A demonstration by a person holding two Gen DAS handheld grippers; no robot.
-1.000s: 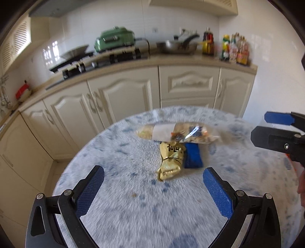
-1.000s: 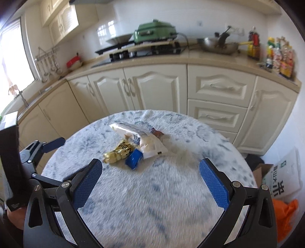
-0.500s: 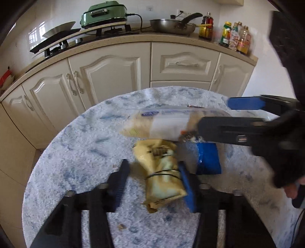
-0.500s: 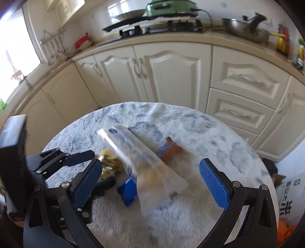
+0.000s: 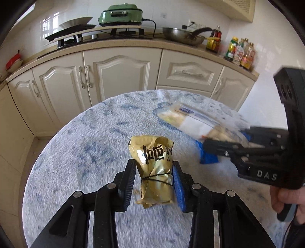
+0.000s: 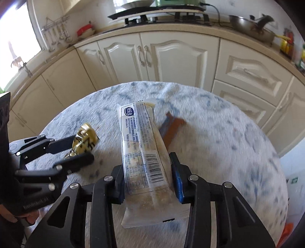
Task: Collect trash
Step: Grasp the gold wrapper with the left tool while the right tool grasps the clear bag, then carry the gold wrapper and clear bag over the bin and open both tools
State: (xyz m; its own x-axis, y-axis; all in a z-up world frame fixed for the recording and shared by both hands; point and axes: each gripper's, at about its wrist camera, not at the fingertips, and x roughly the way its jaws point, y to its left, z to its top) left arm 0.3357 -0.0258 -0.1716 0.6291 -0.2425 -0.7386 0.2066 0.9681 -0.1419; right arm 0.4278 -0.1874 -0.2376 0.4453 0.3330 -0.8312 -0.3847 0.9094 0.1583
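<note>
My left gripper [image 5: 154, 167] is shut on a crumpled gold snack bag [image 5: 155, 167] tied with a black band, on the round blue-white table [image 5: 91, 145]. My right gripper [image 6: 146, 167] is shut on a long clear plastic wrapper [image 6: 142, 152] with a barcode. In the left wrist view the right gripper [image 5: 225, 146] holds that wrapper [image 5: 190, 122] at the right. In the right wrist view the left gripper [image 6: 74, 152] holds the gold bag [image 6: 84, 140] at the left. A blue packet [image 5: 208, 158] lies under the wrapper. A brown wrapper [image 6: 171, 127] lies beyond it.
Cream kitchen cabinets [image 5: 118, 76] curve behind the table, with a stove, a green cooker [image 5: 121, 14], a wok [image 5: 183, 36] and bottles [image 5: 240, 53] on the counter. A white bag [image 6: 292, 181] sits on the floor at the right.
Both grippers moved in from open and closed: the left on the gold bag, the right on the clear wrapper, which now points away from the right gripper.
</note>
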